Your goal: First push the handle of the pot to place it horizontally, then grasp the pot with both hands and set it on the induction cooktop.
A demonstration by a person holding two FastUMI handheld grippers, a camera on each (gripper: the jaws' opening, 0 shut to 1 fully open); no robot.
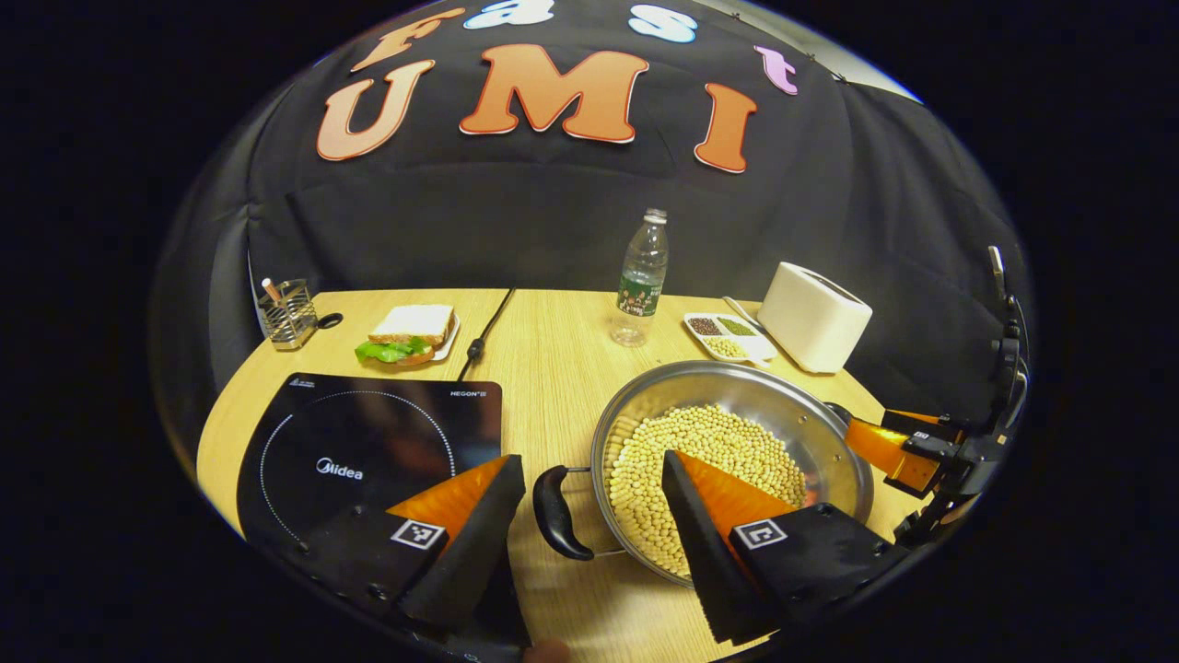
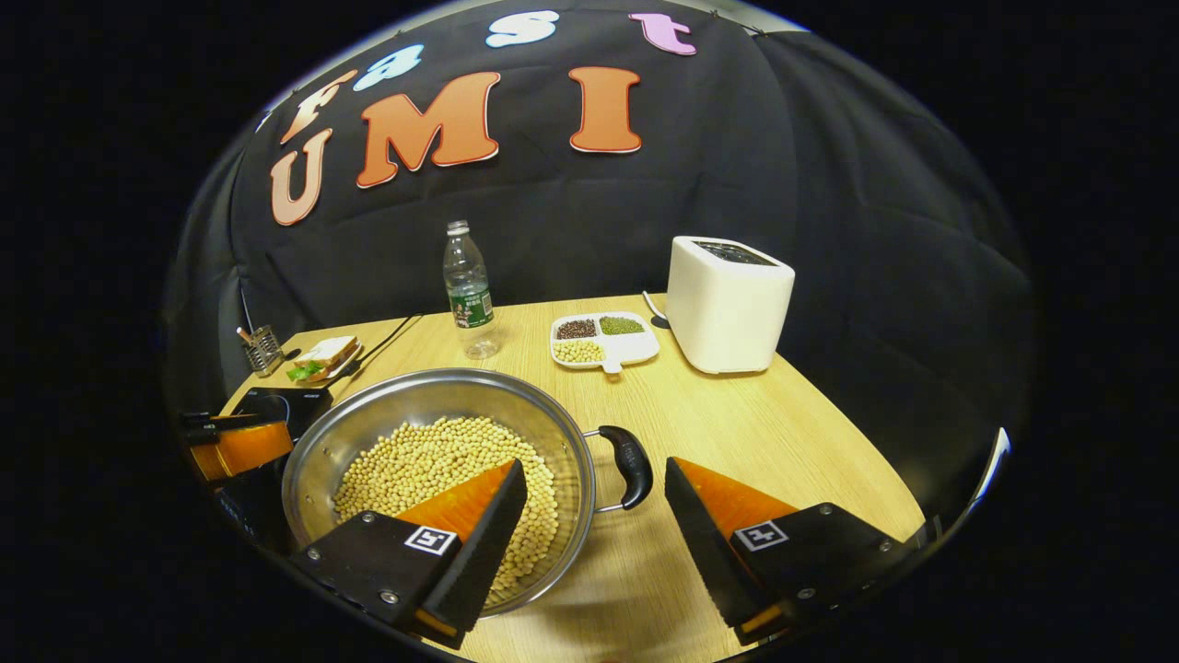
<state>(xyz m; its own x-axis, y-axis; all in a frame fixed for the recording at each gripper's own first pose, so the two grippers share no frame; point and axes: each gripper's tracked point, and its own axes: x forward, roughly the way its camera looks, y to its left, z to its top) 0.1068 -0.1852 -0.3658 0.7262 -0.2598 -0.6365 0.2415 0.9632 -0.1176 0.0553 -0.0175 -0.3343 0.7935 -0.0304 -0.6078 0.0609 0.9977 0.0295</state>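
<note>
A steel pot [image 1: 737, 376] holding soybeans [image 1: 709, 451] stands on the wooden table, right of the black induction cooktop [image 1: 368, 451]. My left gripper [image 1: 589, 465] is open, and the pot's black left handle [image 1: 555, 513] lies in the gap between its fingers, untouched. In the right gripper view the pot [image 2: 414, 398] sits at lower left. Its black right handle [image 2: 629, 465] lies between the fingers of my open right gripper [image 2: 594, 465]. Each gripper appears beyond the pot in the other's view: the right gripper [image 1: 884, 447] and the left gripper [image 2: 230, 442]. A corner of the cooktop [image 2: 276, 401] shows behind it.
Along the back of the table stand a water bottle [image 1: 640, 281], a sandwich on a plate [image 1: 410, 333], a divided dish of beans [image 1: 728, 336], a white toaster [image 1: 815, 316] and a wire utensil holder [image 1: 285, 313]. A black cable [image 1: 484, 331] runs to the cooktop.
</note>
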